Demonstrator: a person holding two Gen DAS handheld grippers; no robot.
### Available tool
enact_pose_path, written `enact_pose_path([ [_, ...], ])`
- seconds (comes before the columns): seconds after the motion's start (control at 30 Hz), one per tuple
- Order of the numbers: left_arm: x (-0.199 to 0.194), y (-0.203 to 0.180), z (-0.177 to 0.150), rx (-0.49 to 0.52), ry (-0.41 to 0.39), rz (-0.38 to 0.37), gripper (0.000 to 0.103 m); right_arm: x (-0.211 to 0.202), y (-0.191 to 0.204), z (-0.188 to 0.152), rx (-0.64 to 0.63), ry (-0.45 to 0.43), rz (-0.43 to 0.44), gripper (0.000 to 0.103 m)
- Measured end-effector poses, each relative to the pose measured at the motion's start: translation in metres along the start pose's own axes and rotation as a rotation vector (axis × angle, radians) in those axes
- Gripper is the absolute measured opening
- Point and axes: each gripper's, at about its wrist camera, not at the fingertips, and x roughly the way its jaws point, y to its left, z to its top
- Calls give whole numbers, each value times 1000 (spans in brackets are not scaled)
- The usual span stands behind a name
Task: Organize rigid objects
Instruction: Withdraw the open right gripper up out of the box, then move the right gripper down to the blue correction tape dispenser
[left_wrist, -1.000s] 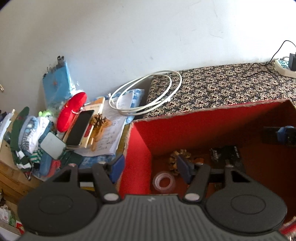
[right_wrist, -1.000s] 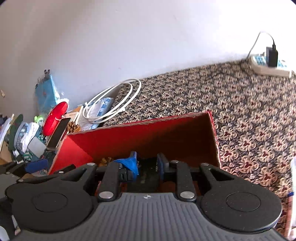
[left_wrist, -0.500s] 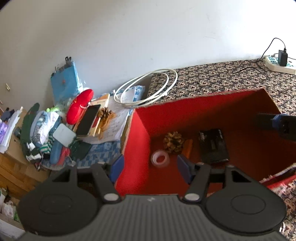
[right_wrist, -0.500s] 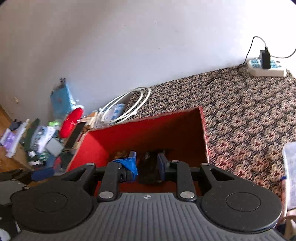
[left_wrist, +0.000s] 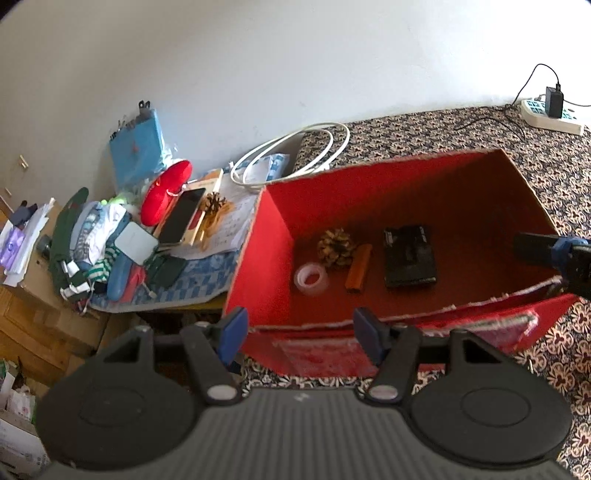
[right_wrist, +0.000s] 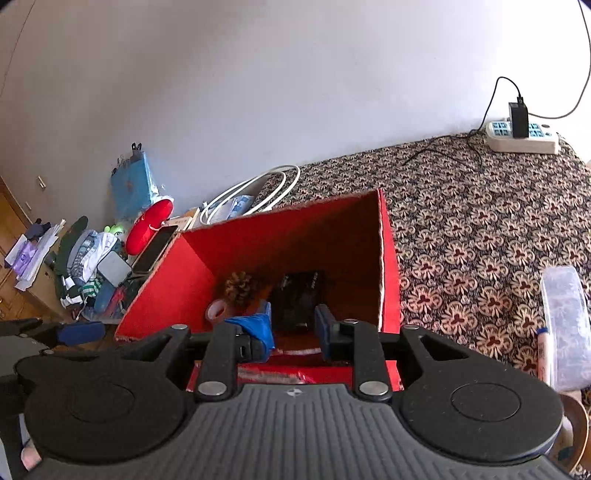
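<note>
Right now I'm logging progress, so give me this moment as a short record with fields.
container: red box, open top
inside box: pine cone; tape roll; orange stick; black case
outside box: second pine cone, phone
left gripper: open, empty
right gripper: open, empty
</note>
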Motion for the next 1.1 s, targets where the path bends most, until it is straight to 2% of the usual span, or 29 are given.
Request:
enact_pose_path([
  [0.63, 5, -28, -26, 47, 72, -31, 65, -20, -13, -33, 20, -15, 80, 8],
  [0.87, 7, -35, -34, 62, 89, -56, 65, -17, -24, -48, 39, 34, 73, 8],
  [1.1, 19, -46, -50, 83, 120, -145, 65, -10, -41, -66, 98, 102, 49, 8],
])
